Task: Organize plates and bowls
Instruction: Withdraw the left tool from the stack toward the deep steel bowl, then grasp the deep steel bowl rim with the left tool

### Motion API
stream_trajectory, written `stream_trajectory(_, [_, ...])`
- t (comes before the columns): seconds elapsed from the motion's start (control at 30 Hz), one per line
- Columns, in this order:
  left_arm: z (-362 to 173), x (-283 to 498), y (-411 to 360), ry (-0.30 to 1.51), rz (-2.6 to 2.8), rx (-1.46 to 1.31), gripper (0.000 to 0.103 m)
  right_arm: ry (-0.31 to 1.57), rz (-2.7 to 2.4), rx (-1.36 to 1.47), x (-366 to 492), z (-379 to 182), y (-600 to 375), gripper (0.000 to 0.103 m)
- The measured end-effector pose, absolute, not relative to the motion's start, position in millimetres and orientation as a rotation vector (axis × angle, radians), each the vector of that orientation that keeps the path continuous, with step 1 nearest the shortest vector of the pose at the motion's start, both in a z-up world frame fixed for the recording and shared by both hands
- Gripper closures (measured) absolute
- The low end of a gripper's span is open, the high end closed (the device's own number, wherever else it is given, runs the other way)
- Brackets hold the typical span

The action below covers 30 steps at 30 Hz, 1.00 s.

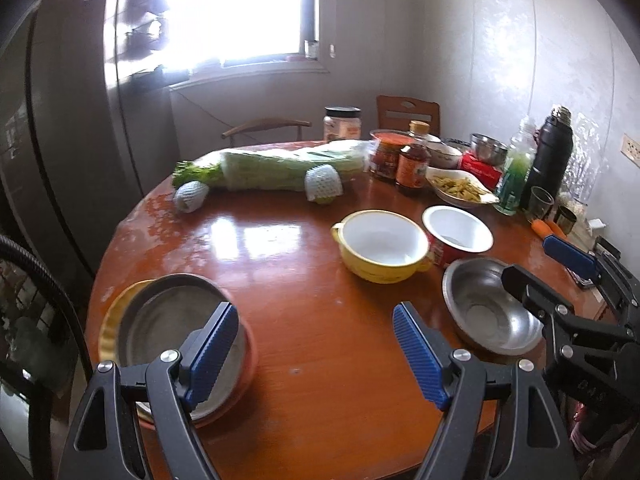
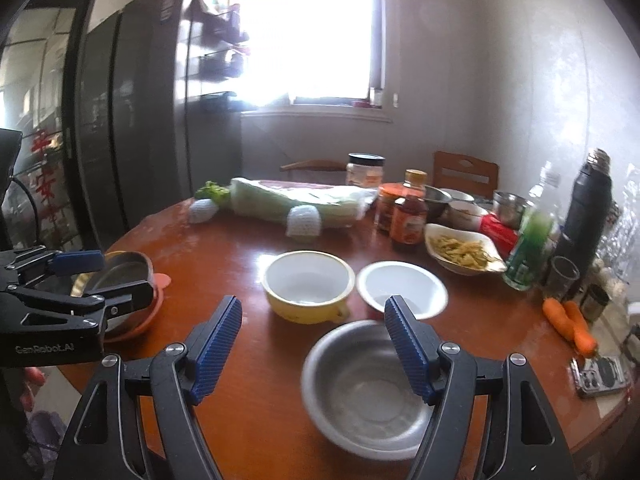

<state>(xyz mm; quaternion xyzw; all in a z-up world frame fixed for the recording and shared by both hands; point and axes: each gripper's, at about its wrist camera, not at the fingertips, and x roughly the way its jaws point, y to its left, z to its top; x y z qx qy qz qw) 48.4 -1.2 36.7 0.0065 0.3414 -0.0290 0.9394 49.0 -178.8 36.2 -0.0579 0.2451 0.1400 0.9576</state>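
Taking the yellow bowl [image 2: 308, 286] as the landmark, the loose dishes sit close together on the round wooden table [image 1: 288, 340]: the white bowl with a red outside [image 2: 402, 288] stands just beside it on the wall side, and the steel bowl [image 2: 366, 388] lies just in front of it, nearer the table edge. Well apart from the yellow bowl, toward the fridge side, a stack of plates [image 1: 180, 344] rests near the rim, with a steel plate on top and a gold and an orange one under it. The left gripper [image 1: 314, 354] hangs with its jaws spread and nothing between them, one pad over the stack's edge. The right gripper [image 2: 312, 346] is likewise spread and empty, one pad over the steel bowl's rim. The chief risk, as I judge it, is the crowding: a jaw lowered onto the steel bowl could knock the yellow bowl or the white one, since all three nearly touch. The thin, slick steel rim may slip from the pads or tip the bowl if pinched off-centre. The polished table lets a nudged dish slide. The stack overhangs unevenly near the edge, so a push there could send plates off. The two grippers are also close enough to collide.
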Motion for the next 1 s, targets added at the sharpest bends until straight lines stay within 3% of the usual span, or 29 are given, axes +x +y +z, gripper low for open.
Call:
stream_trajectory(0.9, [-28, 123, -104, 0.903, -0.277, -0.011, 0.022, 0.687, 0.096, 0.000, 89, -29, -293, 0.027])
stream_trajectory(1.0, [-35, 129, -110, 0.918, -0.276, -0.011, 0.022, 0.698, 0.101, -0.002, 93, -35, -293, 0.031])
